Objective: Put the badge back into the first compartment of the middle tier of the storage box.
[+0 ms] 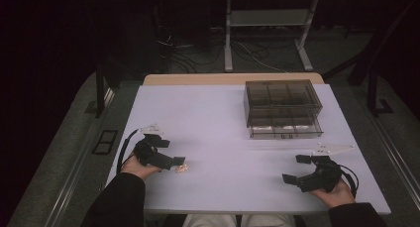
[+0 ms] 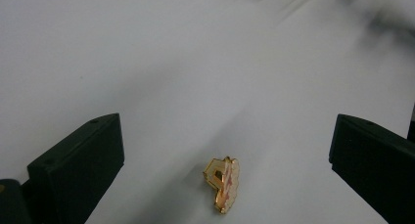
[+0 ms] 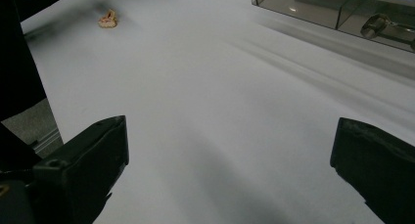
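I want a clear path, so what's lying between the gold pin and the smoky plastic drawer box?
Nothing: between the gold pin and the drawer box lies bare white tabletop, as the high view and the right gripper view show.

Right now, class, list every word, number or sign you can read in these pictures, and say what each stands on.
No text can be read.
Pin: gold with a pink face, its design too small and blurred to show any lettering.
Box: smoky clear plastic, no label to be seen.
Left gripper and right gripper: plain black, no markings legible.
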Available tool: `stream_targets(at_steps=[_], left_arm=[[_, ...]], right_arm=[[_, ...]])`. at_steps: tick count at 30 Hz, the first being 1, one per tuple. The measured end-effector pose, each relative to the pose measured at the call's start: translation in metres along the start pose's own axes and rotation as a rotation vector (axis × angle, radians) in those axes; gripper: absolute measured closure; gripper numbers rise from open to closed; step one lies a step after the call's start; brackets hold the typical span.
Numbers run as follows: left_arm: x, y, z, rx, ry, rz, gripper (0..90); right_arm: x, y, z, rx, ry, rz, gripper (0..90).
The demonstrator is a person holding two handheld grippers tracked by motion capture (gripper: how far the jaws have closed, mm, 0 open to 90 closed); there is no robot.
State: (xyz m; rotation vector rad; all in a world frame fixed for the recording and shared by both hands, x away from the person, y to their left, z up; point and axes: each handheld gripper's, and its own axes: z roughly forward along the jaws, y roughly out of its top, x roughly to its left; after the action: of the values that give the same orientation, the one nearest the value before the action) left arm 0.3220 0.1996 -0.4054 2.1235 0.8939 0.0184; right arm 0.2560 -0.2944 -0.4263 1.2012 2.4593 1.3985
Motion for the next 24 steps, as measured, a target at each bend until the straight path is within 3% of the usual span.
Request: stream_targets(at_steps=[24], left_arm=[[-0.003, -0.004, 0.025, 0.176, -0.047, 0.068, 0.0]], right_arm=[[0.0, -0.001, 0.001, 0.007, -0.006, 0.004, 0.3]])
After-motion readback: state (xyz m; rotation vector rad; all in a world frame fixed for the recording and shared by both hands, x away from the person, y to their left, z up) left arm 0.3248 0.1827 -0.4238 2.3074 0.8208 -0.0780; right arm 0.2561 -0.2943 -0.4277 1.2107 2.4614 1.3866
